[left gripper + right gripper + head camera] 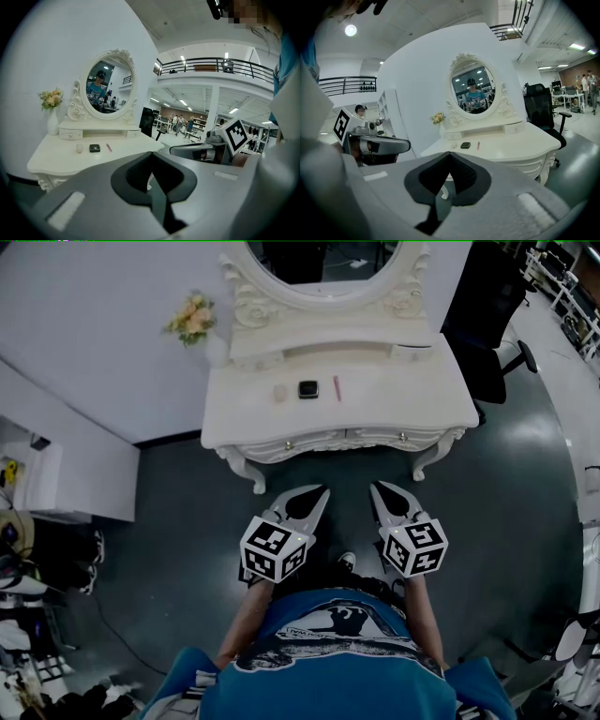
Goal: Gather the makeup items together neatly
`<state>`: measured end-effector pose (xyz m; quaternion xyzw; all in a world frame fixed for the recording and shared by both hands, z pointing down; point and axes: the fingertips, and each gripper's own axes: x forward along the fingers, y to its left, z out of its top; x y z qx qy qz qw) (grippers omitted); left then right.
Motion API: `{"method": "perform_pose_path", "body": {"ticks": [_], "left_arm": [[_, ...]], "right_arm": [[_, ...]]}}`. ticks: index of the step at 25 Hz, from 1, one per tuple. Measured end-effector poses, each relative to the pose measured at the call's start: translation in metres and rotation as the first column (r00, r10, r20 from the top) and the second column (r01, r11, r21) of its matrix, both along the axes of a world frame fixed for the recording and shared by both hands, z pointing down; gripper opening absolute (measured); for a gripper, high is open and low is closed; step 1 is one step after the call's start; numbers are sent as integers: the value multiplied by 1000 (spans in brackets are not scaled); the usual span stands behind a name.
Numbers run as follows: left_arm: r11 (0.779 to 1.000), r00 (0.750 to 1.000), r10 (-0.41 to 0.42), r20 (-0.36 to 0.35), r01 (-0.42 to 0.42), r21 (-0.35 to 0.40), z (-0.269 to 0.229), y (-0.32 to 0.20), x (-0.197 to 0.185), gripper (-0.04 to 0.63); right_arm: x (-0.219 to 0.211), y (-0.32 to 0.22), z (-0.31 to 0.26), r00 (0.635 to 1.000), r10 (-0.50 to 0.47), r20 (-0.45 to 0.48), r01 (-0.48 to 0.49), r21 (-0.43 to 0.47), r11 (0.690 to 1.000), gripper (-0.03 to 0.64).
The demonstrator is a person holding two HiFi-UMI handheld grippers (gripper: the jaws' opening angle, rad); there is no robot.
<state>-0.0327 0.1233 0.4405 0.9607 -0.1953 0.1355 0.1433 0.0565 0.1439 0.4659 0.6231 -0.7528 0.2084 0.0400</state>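
Table: white carved vanity [412, 399], smooth top, scalloped edge | Items: pale round pot [279, 392], black square compact [308, 389], slim pink stick [337, 388], spaced in a row mid-top | Tools: left gripper [319, 495], right gripper [378, 491] closed, empty, over glossy dark floor [506, 502] before the table's front edge

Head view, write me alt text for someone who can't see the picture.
A person on a dark floor faces a white dressing table, holding the left gripper and right gripper out, both shut and empty, short of it. On its top lie a pale round item, a black square case and a pink stick in a row, below an oval mirror.
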Motion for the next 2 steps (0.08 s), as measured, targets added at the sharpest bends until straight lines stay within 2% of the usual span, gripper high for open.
{"method": "perform_pose_path", "body": {"ticks": [2], "left_arm": [[1000,1000,-1,-2,1,0,-1,0,0,12]], "right_arm": [[-1,-1,0,1000,-1,-2,1,-1,1000,2]]}}
